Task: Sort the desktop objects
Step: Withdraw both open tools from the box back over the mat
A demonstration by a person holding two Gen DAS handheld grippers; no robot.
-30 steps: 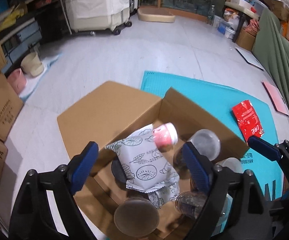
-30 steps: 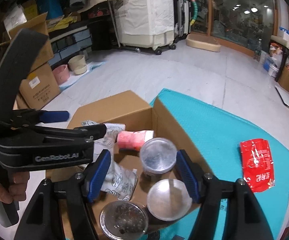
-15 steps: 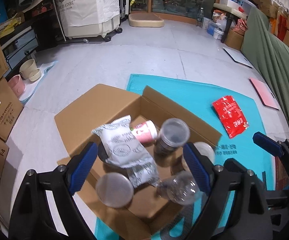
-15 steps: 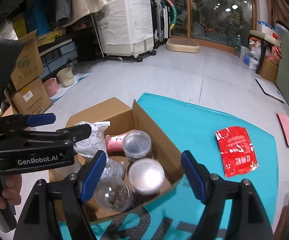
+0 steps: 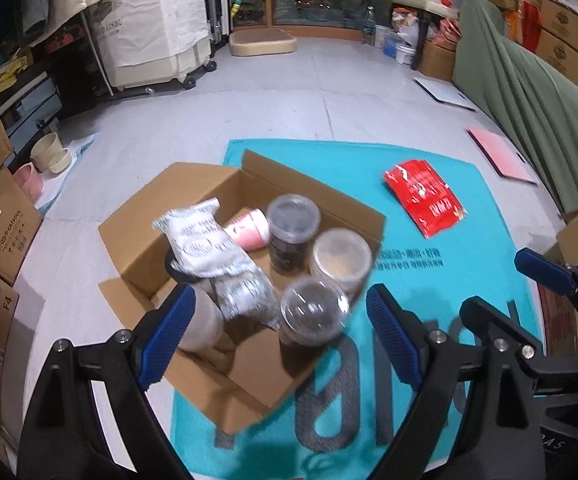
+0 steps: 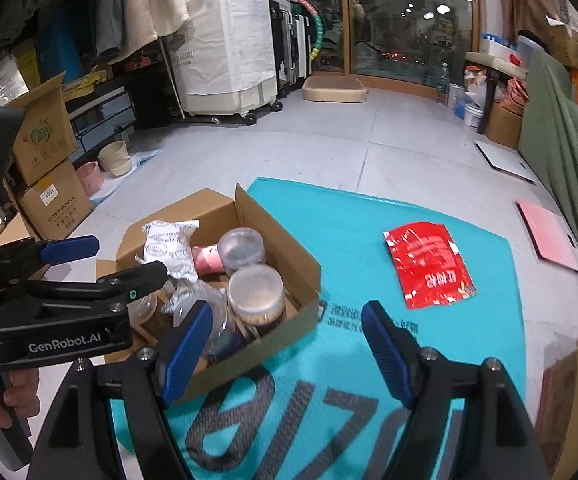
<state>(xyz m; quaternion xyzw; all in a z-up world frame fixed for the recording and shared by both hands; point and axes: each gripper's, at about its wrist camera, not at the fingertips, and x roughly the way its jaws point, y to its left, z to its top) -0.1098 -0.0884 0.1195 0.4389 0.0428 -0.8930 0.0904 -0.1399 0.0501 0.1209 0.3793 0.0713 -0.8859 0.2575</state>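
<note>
Sorting looks mostly done: cardboard box (image 6: 225,280) on the teal mat (image 6: 349,236) already holds clear jars (image 5: 294,227), a pink cup (image 5: 249,229) and a white printed pouch (image 5: 205,244). Red packet (image 6: 429,266) lies outside, right of the box, likely what's left. Left gripper (image 5: 277,332) and right gripper (image 6: 287,354) hang above the box, jaws wide, empty.

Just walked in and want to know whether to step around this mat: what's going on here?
A person is sorting items with two handheld grippers. The cardboard box on the teal mat already holds clear jars, a pink cup lying on its side and a patterned white pouch. A red packet lies on the mat outside the box. The left gripper and right gripper both have open jaws and hold nothing, hovering above the box and mat.
</note>
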